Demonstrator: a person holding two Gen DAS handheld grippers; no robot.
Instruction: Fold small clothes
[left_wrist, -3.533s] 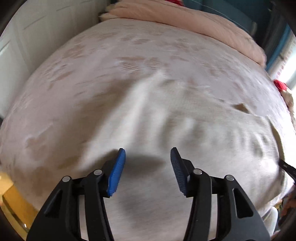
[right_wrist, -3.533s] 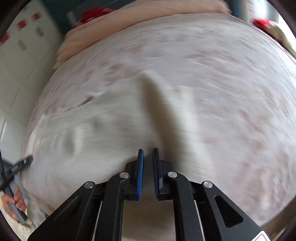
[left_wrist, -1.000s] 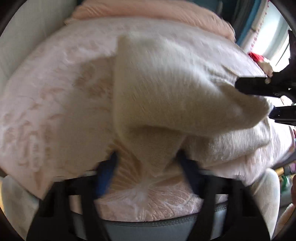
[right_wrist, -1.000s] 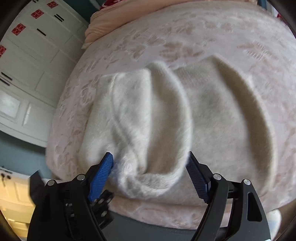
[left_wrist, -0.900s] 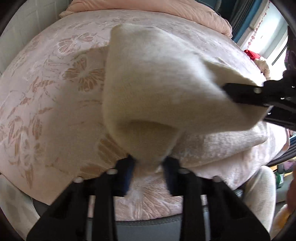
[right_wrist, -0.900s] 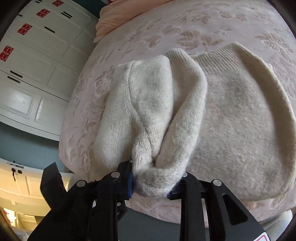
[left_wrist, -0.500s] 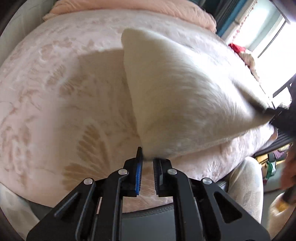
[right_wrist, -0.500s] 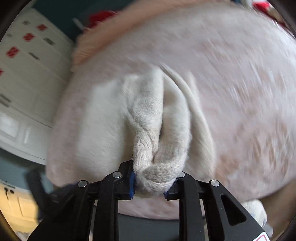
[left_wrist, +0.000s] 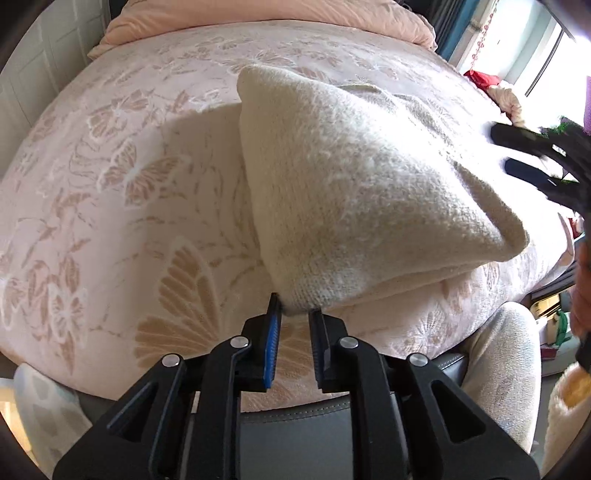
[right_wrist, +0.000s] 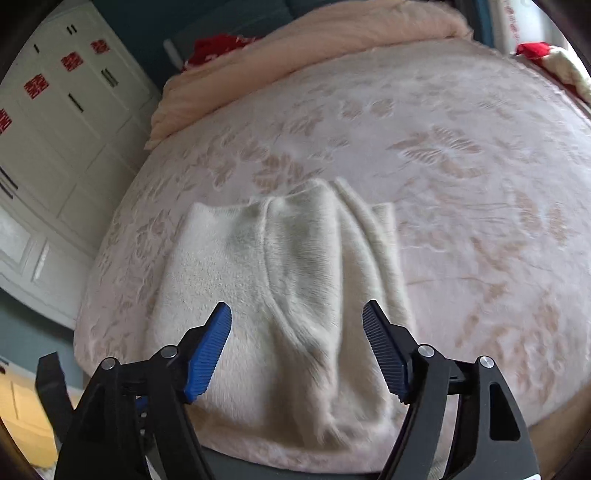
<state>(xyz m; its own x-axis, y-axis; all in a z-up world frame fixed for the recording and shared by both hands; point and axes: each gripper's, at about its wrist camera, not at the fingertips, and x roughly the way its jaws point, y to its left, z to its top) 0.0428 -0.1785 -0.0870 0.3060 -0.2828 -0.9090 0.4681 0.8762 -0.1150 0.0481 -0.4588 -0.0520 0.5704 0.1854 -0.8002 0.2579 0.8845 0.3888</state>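
A cream knitted sweater (left_wrist: 354, 184) fills the centre and right of the left wrist view, lying folded on a pink floral bedspread (left_wrist: 122, 192); in the right wrist view it sits in the lower centre of the frame, between and beyond the fingers. The left gripper (left_wrist: 293, 314) has its blue pads nearly together on the lowest corner of the knit, low in the frame. From this angle the corner appears pinched, though only a small bite of fabric is between them. The right gripper (right_wrist: 297, 325) stands wide apart over the garment with nothing between its pads; in the left wrist view it shows as a dark blurred shape at the right edge.

The sweater looks thick, fuzzy and limp: light to lift, soft enough to sag and bunch wherever it is unsupported, and in no danger of breaking. Its nap should give the ribbed pads good purchase. The best holds, I judge, are corners and doubled edges, where 2 layers can be caught together. A single loose layer would likely slide off the fold.
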